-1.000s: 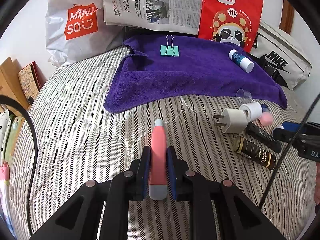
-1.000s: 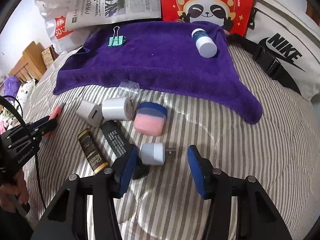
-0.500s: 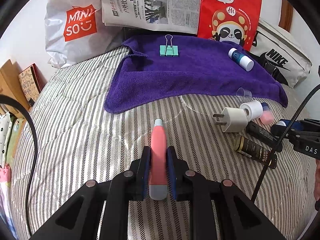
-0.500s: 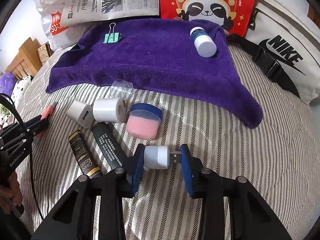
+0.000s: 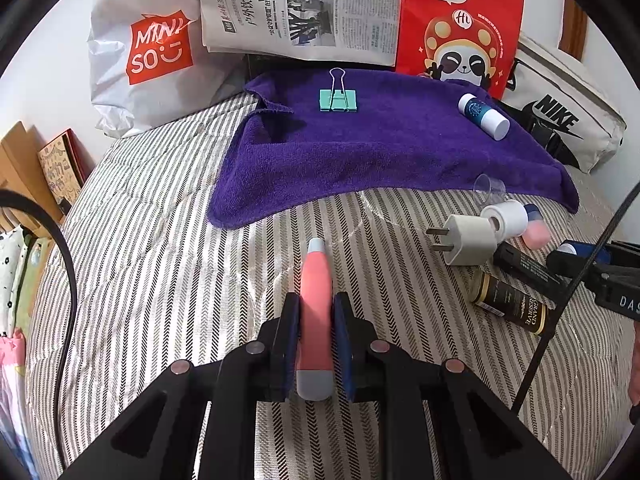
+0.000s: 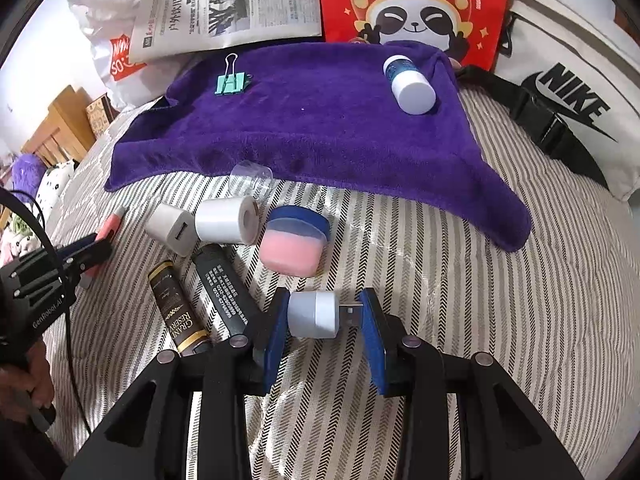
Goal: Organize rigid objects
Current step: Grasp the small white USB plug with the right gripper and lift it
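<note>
The left gripper (image 5: 314, 334) had its blue pads closed flat against the sides of a coral-pink pen-shaped tube (image 5: 316, 312), gripping it near the grey rear cap with the tip pointing toward the purple towel (image 5: 392, 148). The right gripper (image 6: 325, 320) stood with its jaws drawn in around a small white USB night-light (image 6: 314, 315), one pad against the round cap end and the other at the metal plug tip; whether it was truly pinched could not be told.

Both items looked light and stiff. The tube's smooth, tapering body seemed likely to slide forward under squeeze, so the hold on its widest part appeared sound. The night-light, held end to end on a narrow plug, seemed prone to pivot; a grip across its plastic body would probably be steadier.

Beyond the jaws lay a pink jar with a blue lid (image 6: 294, 242), a white tape roll (image 6: 228, 225), a white charger plug (image 6: 170, 230) and two dark tubes (image 6: 200, 304) on the striped bedspread (image 6: 500, 320). On the towel lay a teal binder clip (image 5: 338, 98) and a blue-and-white bottle (image 5: 484, 116).

Only the right wrist view showed the night-light and the person's left hand (image 6: 20, 380); only the left showed the tube's full length.
</note>
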`<state>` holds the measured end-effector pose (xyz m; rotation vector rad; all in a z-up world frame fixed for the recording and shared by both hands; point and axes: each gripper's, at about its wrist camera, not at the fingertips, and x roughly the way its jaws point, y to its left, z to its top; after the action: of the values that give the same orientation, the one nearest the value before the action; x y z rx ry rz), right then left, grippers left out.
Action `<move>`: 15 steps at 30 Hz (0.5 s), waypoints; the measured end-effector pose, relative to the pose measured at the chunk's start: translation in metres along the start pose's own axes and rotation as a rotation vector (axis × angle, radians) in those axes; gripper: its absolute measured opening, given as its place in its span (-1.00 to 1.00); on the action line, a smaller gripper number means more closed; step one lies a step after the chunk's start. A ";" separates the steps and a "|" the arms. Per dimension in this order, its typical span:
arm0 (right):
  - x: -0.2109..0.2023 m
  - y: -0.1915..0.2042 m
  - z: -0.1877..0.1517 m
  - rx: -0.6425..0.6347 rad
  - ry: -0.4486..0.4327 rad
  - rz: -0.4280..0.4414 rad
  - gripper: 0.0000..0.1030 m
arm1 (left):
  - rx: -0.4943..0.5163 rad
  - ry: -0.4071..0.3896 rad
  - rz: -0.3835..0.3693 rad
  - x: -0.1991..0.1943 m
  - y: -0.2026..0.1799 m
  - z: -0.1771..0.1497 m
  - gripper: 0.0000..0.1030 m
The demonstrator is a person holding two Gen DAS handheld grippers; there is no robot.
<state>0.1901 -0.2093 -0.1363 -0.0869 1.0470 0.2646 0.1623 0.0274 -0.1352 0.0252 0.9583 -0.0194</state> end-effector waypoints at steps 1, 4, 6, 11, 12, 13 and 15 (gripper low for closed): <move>0.000 0.000 0.000 -0.005 -0.004 -0.001 -0.30 | -0.005 0.001 -0.002 0.000 0.000 0.001 -0.67; 0.000 0.000 0.000 -0.015 -0.008 0.001 -0.30 | -0.025 -0.001 -0.015 0.002 0.003 0.002 -0.67; 0.000 -0.001 0.000 -0.014 -0.005 0.005 -0.31 | -0.033 0.001 -0.026 0.002 0.005 0.002 -0.67; -0.009 -0.004 0.001 0.010 -0.001 0.010 -0.31 | -0.048 0.023 -0.057 -0.001 0.011 0.001 -0.68; -0.012 -0.004 0.001 0.008 -0.007 0.009 -0.31 | -0.053 0.023 -0.062 -0.001 0.012 0.000 -0.68; -0.016 -0.004 0.001 0.007 -0.013 0.010 -0.31 | -0.060 0.022 -0.065 -0.001 0.012 0.000 -0.67; -0.019 -0.004 0.001 0.008 -0.014 0.008 -0.31 | -0.046 0.028 -0.055 0.000 0.010 0.001 -0.67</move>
<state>0.1829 -0.2167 -0.1192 -0.0733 1.0342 0.2684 0.1633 0.0373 -0.1346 -0.0435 0.9866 -0.0476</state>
